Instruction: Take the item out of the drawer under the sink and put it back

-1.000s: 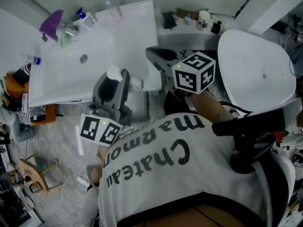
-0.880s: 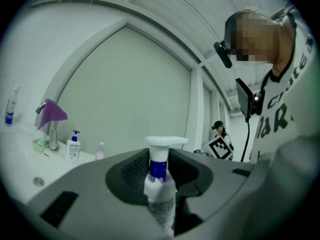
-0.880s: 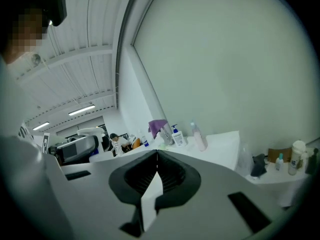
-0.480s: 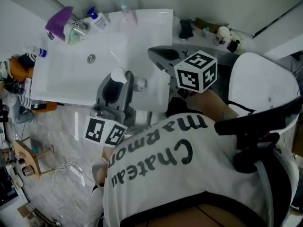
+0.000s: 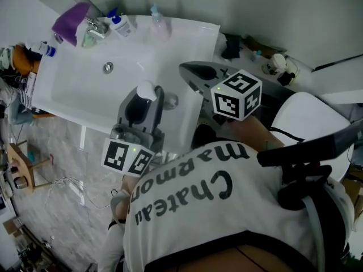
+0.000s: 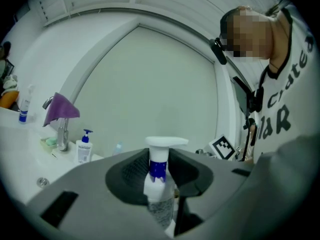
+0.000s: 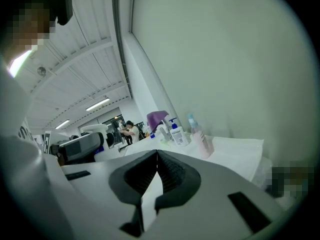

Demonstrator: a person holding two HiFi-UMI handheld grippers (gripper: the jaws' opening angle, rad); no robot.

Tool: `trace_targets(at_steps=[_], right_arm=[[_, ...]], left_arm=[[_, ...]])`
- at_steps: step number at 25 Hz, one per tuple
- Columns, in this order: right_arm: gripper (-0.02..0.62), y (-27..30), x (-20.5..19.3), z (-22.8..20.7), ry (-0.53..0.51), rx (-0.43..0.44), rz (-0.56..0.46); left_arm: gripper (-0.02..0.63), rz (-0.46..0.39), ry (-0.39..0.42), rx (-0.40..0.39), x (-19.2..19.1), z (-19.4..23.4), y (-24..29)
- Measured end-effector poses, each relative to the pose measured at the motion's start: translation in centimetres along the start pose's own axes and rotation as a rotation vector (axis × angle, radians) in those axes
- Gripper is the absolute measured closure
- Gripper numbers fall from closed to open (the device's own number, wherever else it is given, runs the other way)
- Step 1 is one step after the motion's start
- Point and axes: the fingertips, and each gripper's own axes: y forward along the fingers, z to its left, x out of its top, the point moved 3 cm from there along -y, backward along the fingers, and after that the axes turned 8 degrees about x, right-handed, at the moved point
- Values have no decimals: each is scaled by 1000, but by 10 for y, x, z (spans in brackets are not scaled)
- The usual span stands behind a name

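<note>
Sliding across the head view over the last second, the white sink [image 5: 85, 92] now sits more squarely under the camera and the toilet lid [image 5: 300, 115] has drifted towards the right edge. That looks like the person's head turning, not any work being done. Against the sink, the left gripper [image 5: 148, 95] stays where it was, above the front edge near the right front corner, its jaws half closed and clamped on the neck of the spray bottle [image 6: 158, 170], which stands upright between the pads with its white trigger head above them. The right gripper [image 5: 190, 69] stays just off the sink's right edge, jaws together with nothing in them. So the item is out and in hand, and I judge that the return to the drawer is yet to come; no view shows the drawer itself. The basin holds only its drain [image 5: 108, 67]. Along its back edge stand a faucet draped with a purple cloth [image 5: 71, 22], a pump bottle [image 5: 119, 22] and a pink bottle [image 5: 160, 26].
</note>
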Motion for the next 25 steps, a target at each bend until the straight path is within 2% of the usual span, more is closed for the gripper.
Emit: trace_targets(at_steps=[5, 10, 15, 25], right_arm=[[584, 0, 6, -28, 15, 36, 9], [584, 4, 8, -53, 55, 62, -17], [584, 8, 8, -78, 73, 96, -10], [584, 17, 2, -117, 123, 78, -8]], left_arm=[[489, 30, -5, 56, -7, 6, 27], [489, 64, 9, 59, -14, 9, 60], [489, 65, -40, 90, -20, 15, 97], [489, 160, 4, 89, -42, 31, 153]])
